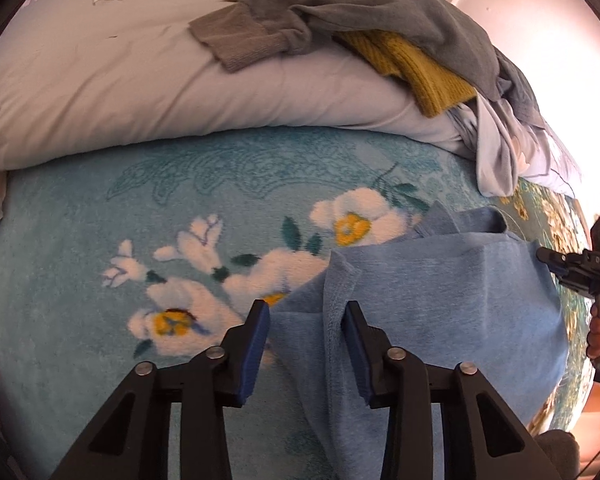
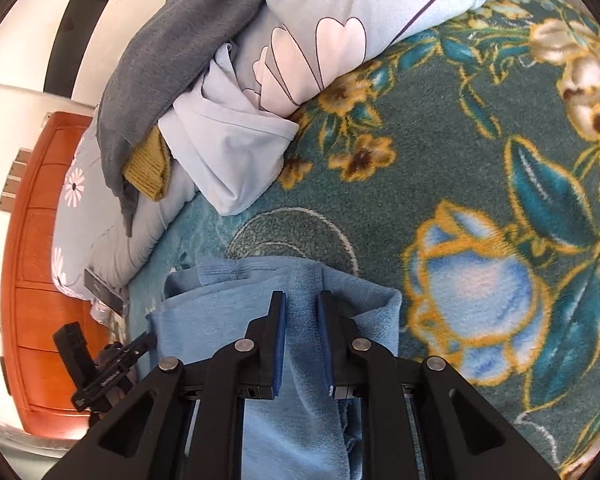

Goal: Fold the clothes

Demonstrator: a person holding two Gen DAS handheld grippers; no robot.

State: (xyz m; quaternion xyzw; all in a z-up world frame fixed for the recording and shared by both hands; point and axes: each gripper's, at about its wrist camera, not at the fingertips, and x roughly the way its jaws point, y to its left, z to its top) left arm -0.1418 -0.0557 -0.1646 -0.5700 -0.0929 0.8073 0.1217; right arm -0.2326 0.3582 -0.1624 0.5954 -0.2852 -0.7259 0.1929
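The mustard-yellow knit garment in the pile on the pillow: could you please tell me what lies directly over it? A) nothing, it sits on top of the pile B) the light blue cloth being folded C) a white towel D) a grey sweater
D: in both wrist views the grey sweater drapes over the mustard-yellow knit garment, which only peeks out beneath it, on the pillow.

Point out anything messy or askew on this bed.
The clothes heap on the pale duvet is untidy: a grey garment sprawls over a mustard knit, and a pale blue garment spills onto the floral blanket. The blue cloth being folded lies rumpled, its edges uneven.
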